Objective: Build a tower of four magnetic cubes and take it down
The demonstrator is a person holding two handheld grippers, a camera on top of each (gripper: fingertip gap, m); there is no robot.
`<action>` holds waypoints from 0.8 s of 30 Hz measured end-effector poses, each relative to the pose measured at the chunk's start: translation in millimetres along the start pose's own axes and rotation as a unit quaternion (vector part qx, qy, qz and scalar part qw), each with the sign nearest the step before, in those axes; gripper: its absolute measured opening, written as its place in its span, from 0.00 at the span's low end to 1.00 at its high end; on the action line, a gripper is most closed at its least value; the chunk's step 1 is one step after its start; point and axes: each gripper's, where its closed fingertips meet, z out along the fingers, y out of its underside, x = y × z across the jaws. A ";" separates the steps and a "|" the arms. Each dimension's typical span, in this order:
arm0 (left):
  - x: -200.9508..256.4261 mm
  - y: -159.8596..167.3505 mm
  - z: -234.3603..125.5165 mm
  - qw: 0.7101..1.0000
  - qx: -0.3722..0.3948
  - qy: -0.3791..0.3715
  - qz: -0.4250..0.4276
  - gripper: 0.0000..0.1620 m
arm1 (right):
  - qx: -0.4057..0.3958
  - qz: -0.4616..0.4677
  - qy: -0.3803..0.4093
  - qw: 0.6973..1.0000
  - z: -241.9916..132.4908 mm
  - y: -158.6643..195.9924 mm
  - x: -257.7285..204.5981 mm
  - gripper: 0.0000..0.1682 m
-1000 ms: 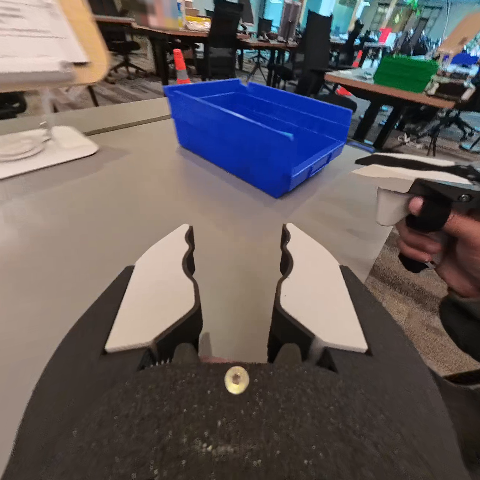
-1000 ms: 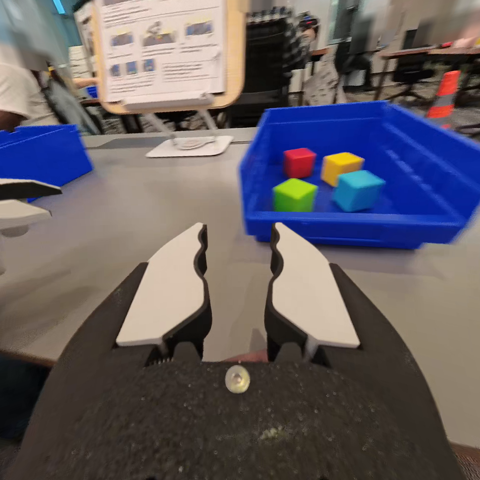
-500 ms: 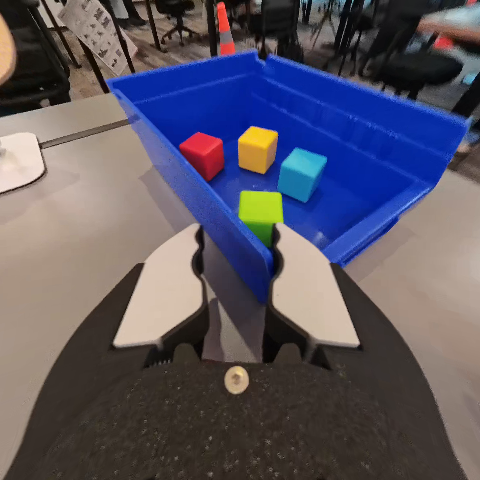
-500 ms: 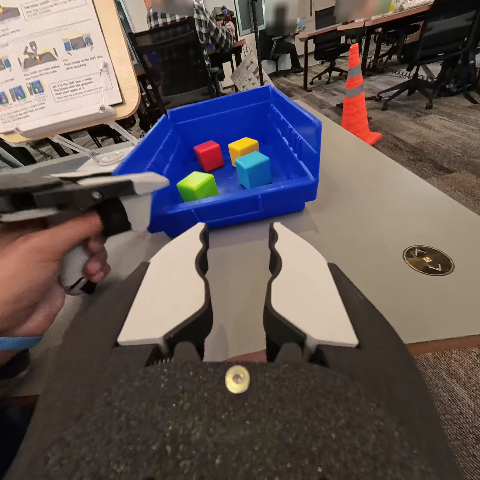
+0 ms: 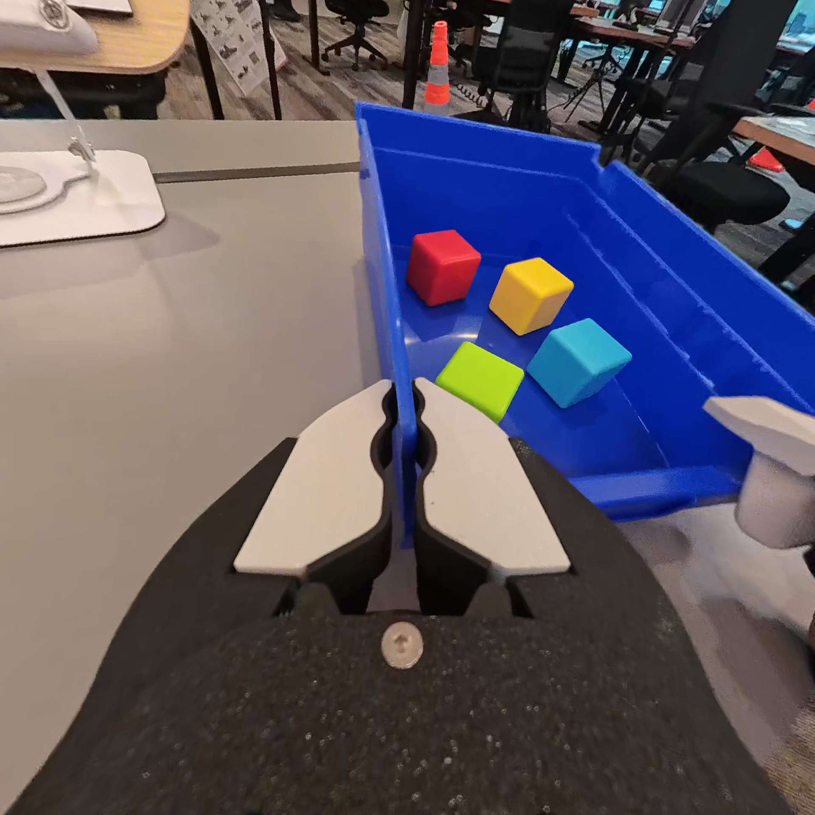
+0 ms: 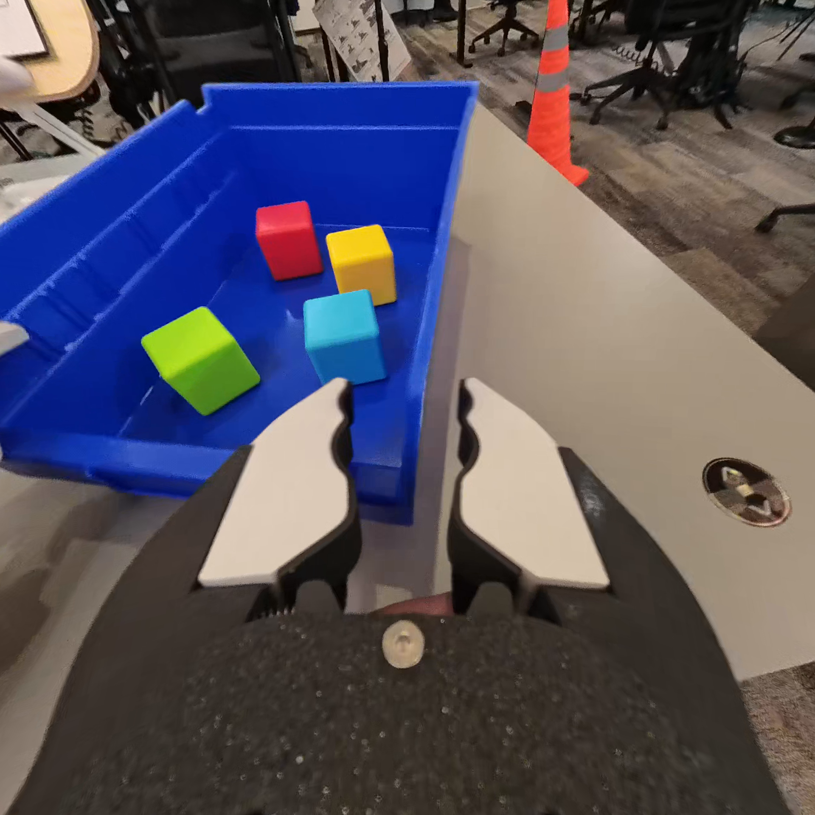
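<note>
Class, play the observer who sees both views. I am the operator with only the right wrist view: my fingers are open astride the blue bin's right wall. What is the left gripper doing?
Observer: The left gripper is shut on the blue bin, clamping its left wall with one finger inside and one outside.
Operator: Which cube lies nearest it?
Observer: The green cube, just past the inner finger's tip. I cannot tell whether they touch.
Operator: Is anything on the table on that side?
Observer: A white stand base sits on the grey table, apart from the bin.
</note>
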 end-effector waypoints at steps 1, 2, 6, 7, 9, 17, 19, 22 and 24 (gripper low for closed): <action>0.7 1.7 -4.8 1.000 0.002 -0.006 0.006 0.03 | -0.001 0.013 -0.009 1.000 -0.7 1.2 -2.9 0.16; 0.2 3.0 -9.8 1.000 0.004 -0.015 0.008 0.03 | -0.002 0.017 -0.010 1.000 -2.2 1.8 -4.6 0.10; -14.6 4.1 -33.1 0.999 0.011 -0.034 0.006 0.02 | 0.016 -0.004 -0.010 1.000 -15.5 -2.4 -19.8 0.02; -20.8 3.0 -40.8 0.999 0.014 -0.040 0.010 0.02 | 0.024 -0.005 -0.011 1.000 -19.5 -4.2 -28.5 0.02; -37.6 -1.3 -60.0 0.998 0.030 -0.059 0.020 0.02 | 0.042 -0.015 -0.017 0.999 -27.8 -9.0 -51.3 0.02; -144.1 -8.5 -148.3 0.986 0.059 -0.151 0.024 0.02 | 0.055 -0.034 -0.103 0.993 -35.3 -3.7 -184.2 0.01; -180.8 -3.0 -167.9 0.983 0.060 -0.175 -0.004 0.02 | 0.048 -0.062 -0.129 0.989 -34.7 5.1 -226.3 0.02; -227.8 6.4 -187.5 0.978 0.049 -0.198 -0.033 0.02 | 0.026 -0.088 -0.167 0.982 -30.1 19.6 -276.3 0.02; -247.3 12.5 -194.5 0.976 0.031 -0.213 -0.034 0.02 | 0.011 -0.094 -0.181 0.979 -26.8 27.1 -296.3 0.03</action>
